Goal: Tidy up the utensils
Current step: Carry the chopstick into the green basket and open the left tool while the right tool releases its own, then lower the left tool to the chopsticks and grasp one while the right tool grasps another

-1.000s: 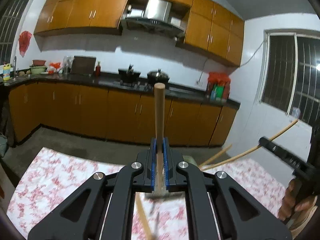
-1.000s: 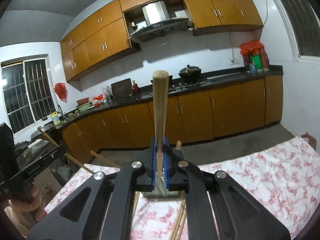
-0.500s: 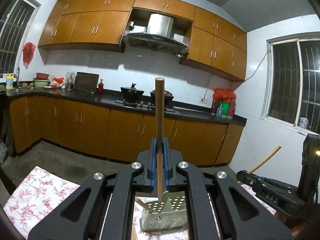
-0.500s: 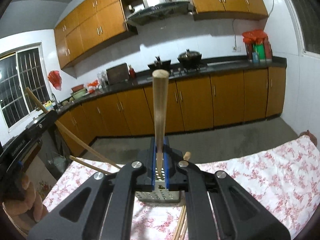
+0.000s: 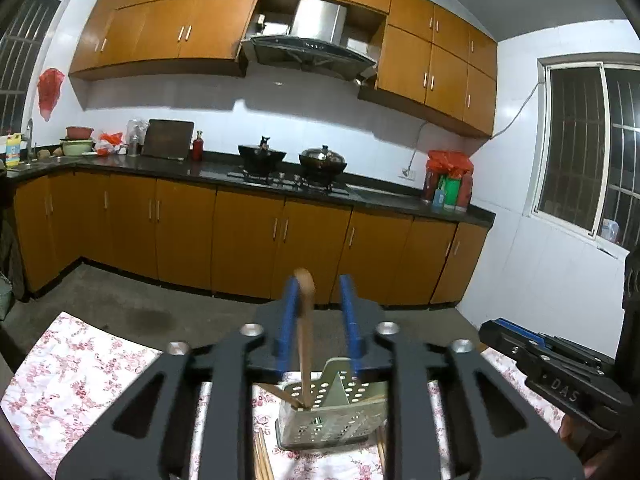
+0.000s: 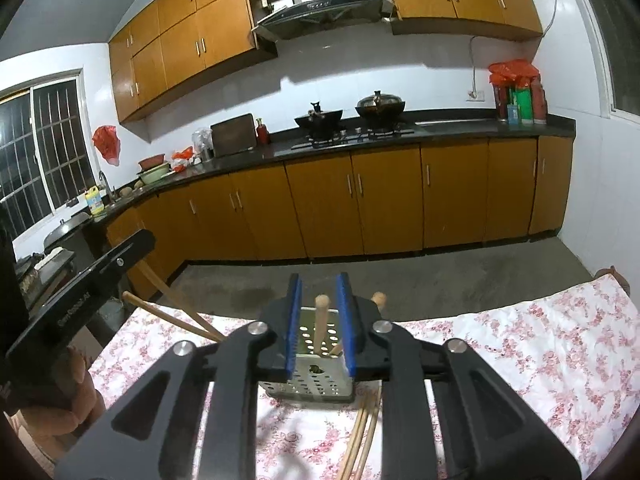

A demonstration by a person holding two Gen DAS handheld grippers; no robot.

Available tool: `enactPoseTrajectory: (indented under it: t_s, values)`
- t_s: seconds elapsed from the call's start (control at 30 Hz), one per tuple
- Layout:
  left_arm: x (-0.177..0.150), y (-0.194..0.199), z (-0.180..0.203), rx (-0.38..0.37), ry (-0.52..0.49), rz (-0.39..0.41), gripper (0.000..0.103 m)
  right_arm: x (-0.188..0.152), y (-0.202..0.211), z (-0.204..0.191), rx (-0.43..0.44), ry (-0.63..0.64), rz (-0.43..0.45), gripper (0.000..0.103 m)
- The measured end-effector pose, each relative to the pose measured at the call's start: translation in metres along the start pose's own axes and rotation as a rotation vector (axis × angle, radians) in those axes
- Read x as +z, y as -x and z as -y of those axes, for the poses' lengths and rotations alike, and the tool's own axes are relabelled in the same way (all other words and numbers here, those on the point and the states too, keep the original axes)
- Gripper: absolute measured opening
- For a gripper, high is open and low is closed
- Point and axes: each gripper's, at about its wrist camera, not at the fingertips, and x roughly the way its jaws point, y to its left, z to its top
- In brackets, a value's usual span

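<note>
Floral tablecloth (image 6: 520,344); both grippers (image 5: 319,292) (image 6: 319,288) released above perforated holder (image 6: 308,376); chopsticks (image 6: 321,320) inside.

Orange cabinets (image 5: 248,232) run under a dark counter (image 5: 216,168), two woks (image 6: 320,118) on the stove, range hood (image 5: 312,46) above, red bag (image 6: 106,144) on the wall.

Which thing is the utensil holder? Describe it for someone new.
Find the floral tablecloth in front of the kitchen cabinets. The utensil holder stands on it: a pale, boxy caddy with round holes and wooden sticks poking up, unlike the loose chopsticks lying flat beside it.
</note>
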Motion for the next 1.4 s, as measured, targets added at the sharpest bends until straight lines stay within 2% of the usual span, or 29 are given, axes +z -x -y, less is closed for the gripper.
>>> enactPoseTrajectory:
  t_s: [0.27, 0.4, 0.47, 0.53, 0.63, 0.8, 0.9, 1.03, 1.3, 1.37, 1.4]
  values:
    - [0.013, 0.038, -0.006, -0.018, 0.034, 0.066, 0.034, 0.0, 0.048, 0.015, -0.04, -0.027, 0.077, 0.029]
    - [0.01, 0.068, -0.017, -0.013, 0.061, 0.094, 0.036, -0.016, 0.062, 0.036, -0.086, -0.061, 0.055, 0.031]
    - [-0.001, 0.082, -0.025, 0.01, 0.067, 0.087, 0.037, -0.034, 0.058, 0.048, -0.119, -0.073, 0.011, 0.031]
    - [-0.016, 0.088, -0.031, 0.043, 0.059, 0.058, 0.037, -0.055, 0.049, 0.058, -0.132, -0.093, -0.056, 0.031]
    - [-0.05, 0.082, -0.042, 0.102, 0.036, -0.044, 0.037, -0.099, 0.022, 0.065, -0.131, -0.109, -0.208, 0.031]
    - [-0.118, 0.054, -0.06, 0.148, 0.052, -0.296, 0.037, -0.172, -0.011, 0.048, -0.087, -0.081, -0.404, 0.02]
    - [-0.151, 0.043, -0.066, 0.152, 0.068, -0.4, 0.034, -0.199, -0.018, 0.04, -0.069, -0.087, -0.461, 0.018]
    - [-0.178, 0.041, -0.066, 0.131, 0.084, -0.477, 0.032, -0.219, -0.016, 0.034, -0.05, -0.1, -0.484, 0.018]
    - [-0.203, 0.039, -0.057, 0.091, 0.076, -0.525, 0.031, -0.226, -0.017, 0.026, -0.064, -0.054, -0.49, 0.017]
    - [-0.207, 0.038, -0.054, 0.082, 0.074, -0.537, 0.03, -0.226, -0.018, 0.024, -0.078, -0.029, -0.488, 0.01]
    - [-0.208, 0.037, -0.052, 0.077, 0.074, -0.542, 0.029, -0.225, -0.019, 0.025, -0.09, -0.019, -0.484, 0.01]
